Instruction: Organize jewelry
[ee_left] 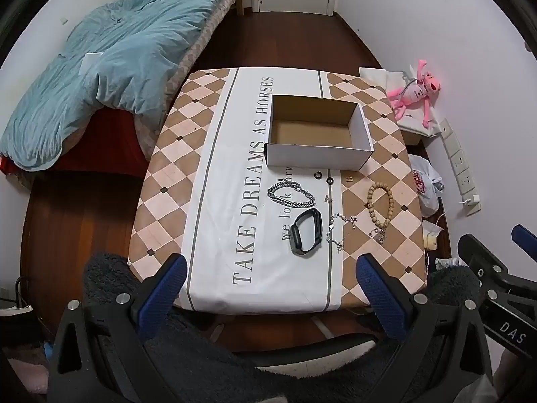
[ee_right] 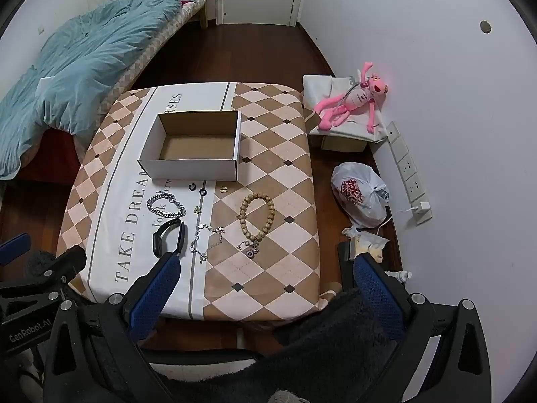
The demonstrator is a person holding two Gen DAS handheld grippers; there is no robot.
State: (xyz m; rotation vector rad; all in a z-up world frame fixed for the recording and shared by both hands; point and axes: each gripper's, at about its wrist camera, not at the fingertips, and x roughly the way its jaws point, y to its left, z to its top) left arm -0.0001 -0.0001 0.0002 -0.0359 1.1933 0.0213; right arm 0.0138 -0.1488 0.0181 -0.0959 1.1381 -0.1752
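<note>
Brown and pink diamonds cover our table (ee_left: 174,174), and a white strip down it says "TAKE DREAMS AS HORSES" in big grey letters. Smaller words under it are partly hidden, so we can only read "we lo" and "k".

Our left tool (ee_left: 268,272) is wide open and holds nothing. Our right tool (ee_right: 265,270) is wide open too, with nothing in it. Both hang at the near edge of the table. We can read "GenRobot.AI" on the left tool in the right view, and "DAS" on the right tool in the left view.

An open cardboard box (ee_left: 319,159) sits in the middle of the table. Just in front of it lie the jewelry pieces: a silver chain bracelet (ee_left: 291,194), a black watch band (ee_left: 304,231), a thin charm bracelet (ee_left: 339,230), a wooden bead bracelet (ee_left: 381,205) and two small black rings (ee_left: 324,178).

A pink plush toy (ee_right: 352,100) lies by the wall.
</note>
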